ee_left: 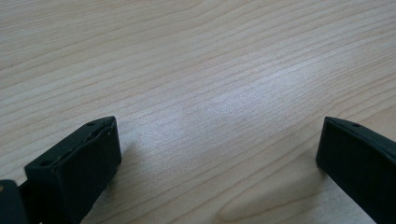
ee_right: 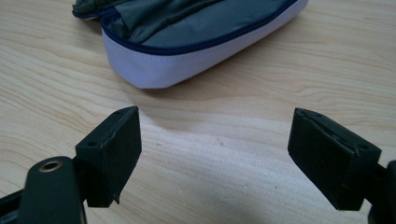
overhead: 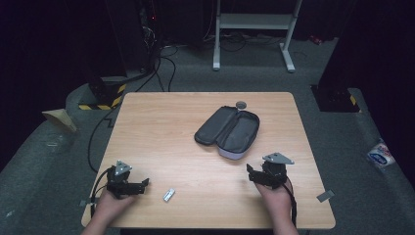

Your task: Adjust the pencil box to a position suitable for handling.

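Two grippers we hold wide apart, nothing between the jaws | left gripper (overhead: 145, 182) lower left, silver stick (overhead: 169, 195) just beside | right gripper (overhead: 249, 172) lower right, near the unzipped pouch (overhead: 228, 131) at table (overhead: 161, 127) centre

A grey round disc (overhead: 241, 104) lies on the wooden table (overhead: 161, 127), near its far edge. On the grey floor to the right is a blue and white packet (overhead: 380, 153). Behind the table stands a white metal frame (overhead: 254, 22), and black cables (overhead: 166, 61) run beside it.
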